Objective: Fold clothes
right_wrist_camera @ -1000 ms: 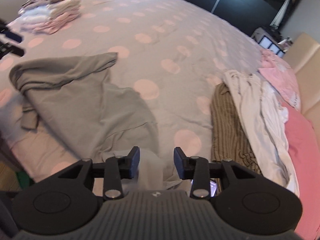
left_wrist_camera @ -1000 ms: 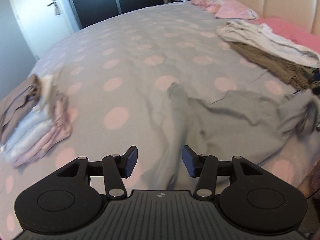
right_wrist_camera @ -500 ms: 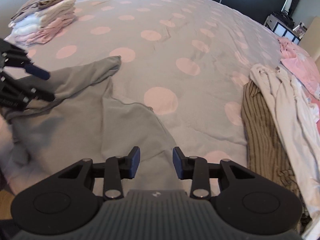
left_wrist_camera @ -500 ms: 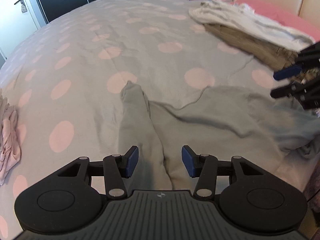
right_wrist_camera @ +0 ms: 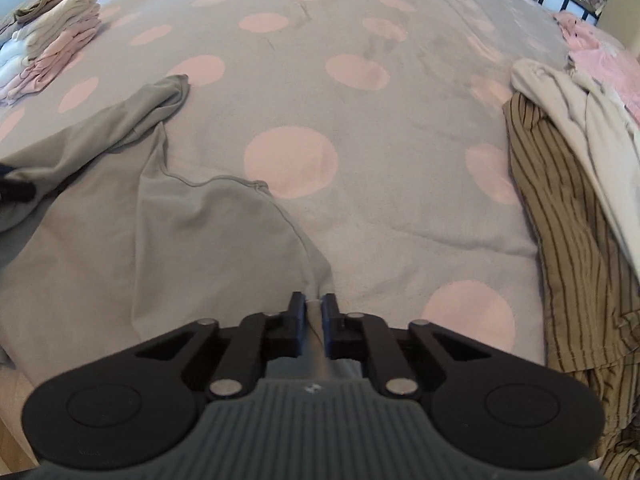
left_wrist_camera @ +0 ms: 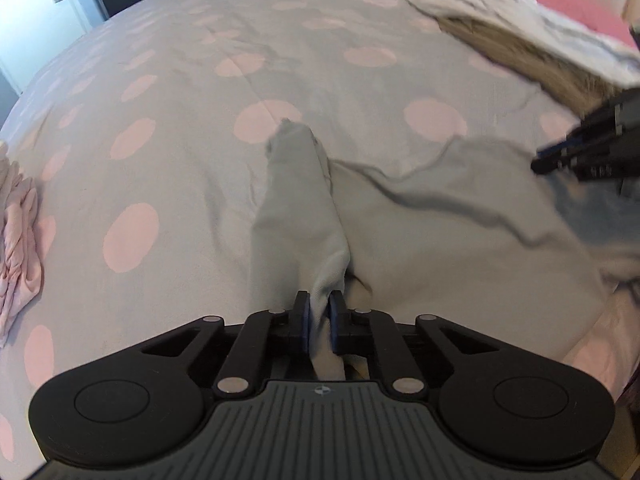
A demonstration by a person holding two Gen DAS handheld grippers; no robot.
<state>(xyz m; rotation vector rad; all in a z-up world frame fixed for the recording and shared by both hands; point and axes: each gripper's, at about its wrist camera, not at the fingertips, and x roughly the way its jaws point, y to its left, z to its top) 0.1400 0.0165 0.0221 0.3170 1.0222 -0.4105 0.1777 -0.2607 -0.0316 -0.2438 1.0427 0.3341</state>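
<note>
Both tools are clamping down on the same grey garment (left_wrist_camera: pixel 420 236), and the coming move turns on how that cloth runs between them. The left tool (left_wrist_camera: pixel 319 322) has a bunched fold of grey fabric between its closing jaws; from there one narrow part of the garment, probably a sleeve or leg, stretches straight away from the tool across the bed (left_wrist_camera: pixel 168 184), its long axis in line with the tool's fingers. The rest of the garment spreads sideways from that pinch toward the right tool (left_wrist_camera: pixel 560 160), which shows at the far edge of the cloth in the left wrist view.

In its own view the right tool (right_wrist_camera: pixel 313 318) is closing on a hemmed edge of the grey garment (right_wrist_camera: pixel 168 240), and the body of the cloth lies off to the side of the pinch, toward the other tool. Relative to the garment, the folded stack (right_wrist_camera: pixel 52 48) sits well apart beyond the left tool's end, and the unfolded pile (right_wrist_camera: pixel 568 184) lies near, beyond the right tool's end. Judging by this, the cloth is crumpled between two grips and wants spreading first.
</note>
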